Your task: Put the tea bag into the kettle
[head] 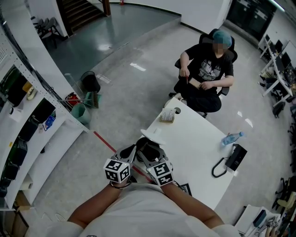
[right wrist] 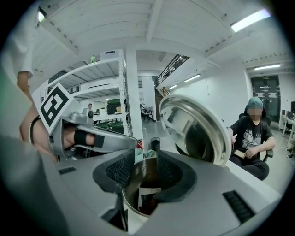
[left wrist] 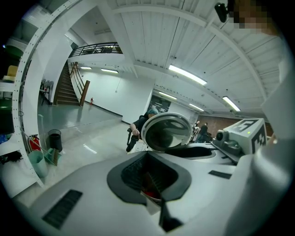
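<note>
Inside the open metal kettle (right wrist: 134, 182), a dark tea bag (right wrist: 150, 199) with a white edge sits low down. It is just below the right claw (right wrist: 145, 160), whose jaws stand well apart over the kettle's mouth and press on nothing. The kettle's round lid (right wrist: 198, 133) is tipped up behind the opening. Beside it the left claw (left wrist: 150, 177) is pinched on a small white-and-red scrap of paper (left wrist: 151, 199), all at the near edge of a white counter (head: 194, 152) with a seated person (head: 208, 69) at its far end.

Place: open-plan office hall | Signs: desks with monitors (head: 276, 69), office chair (head: 206, 36), white shelving (head: 34, 125), staircase (head: 81, 13), polished concrete floor (head: 129, 97)
</note>
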`<state>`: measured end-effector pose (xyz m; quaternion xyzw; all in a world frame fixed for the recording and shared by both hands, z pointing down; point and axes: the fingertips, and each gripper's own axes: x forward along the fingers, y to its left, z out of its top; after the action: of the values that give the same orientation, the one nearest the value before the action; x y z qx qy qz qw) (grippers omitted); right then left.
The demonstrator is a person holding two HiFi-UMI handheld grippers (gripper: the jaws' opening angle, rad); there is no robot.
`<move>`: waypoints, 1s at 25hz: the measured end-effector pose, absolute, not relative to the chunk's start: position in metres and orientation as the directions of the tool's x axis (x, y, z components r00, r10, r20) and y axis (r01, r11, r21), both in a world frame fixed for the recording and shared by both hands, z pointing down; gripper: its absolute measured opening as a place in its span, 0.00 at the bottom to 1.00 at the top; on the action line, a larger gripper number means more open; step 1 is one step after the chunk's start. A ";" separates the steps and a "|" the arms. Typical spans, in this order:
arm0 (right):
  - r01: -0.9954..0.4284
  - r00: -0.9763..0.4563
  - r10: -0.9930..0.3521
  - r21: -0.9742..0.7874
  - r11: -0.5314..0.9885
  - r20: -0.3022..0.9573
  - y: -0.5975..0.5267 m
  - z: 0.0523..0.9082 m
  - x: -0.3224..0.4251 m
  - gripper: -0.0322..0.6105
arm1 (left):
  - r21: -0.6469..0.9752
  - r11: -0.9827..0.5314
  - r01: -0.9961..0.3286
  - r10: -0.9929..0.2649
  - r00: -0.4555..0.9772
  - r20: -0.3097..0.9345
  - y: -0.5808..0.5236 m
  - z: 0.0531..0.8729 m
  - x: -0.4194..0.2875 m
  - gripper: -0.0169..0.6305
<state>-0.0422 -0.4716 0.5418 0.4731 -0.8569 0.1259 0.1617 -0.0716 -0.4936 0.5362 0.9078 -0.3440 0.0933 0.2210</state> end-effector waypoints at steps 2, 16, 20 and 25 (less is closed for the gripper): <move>-0.850 -0.504 -0.771 -0.062 0.524 0.388 -0.469 0.538 -0.040 0.29 | 0.332 -0.666 -0.668 -0.588 0.744 0.316 -0.491 0.534 -0.070 0.04; -0.850 -0.507 -0.799 -0.033 0.526 0.324 -0.428 0.516 -0.016 0.07 | 0.294 -0.665 -0.687 -0.623 0.727 0.290 -0.437 0.520 -0.054 0.04; -0.854 -0.501 -0.803 -0.032 0.520 0.323 -0.416 0.515 -0.019 0.07 | 0.291 -0.672 -0.681 -0.620 0.732 0.282 -0.428 0.518 -0.056 0.04; -0.882 -0.456 -0.836 -0.024 0.472 0.305 -0.410 0.506 -0.018 0.07 | 0.290 -0.703 -0.650 -0.592 0.760 0.268 -0.418 0.514 -0.059 0.04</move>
<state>-0.0177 -0.4098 0.5058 0.5062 -0.8484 0.0896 0.1263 -0.0592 -0.4176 0.5139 0.9194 -0.3377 0.0772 0.1863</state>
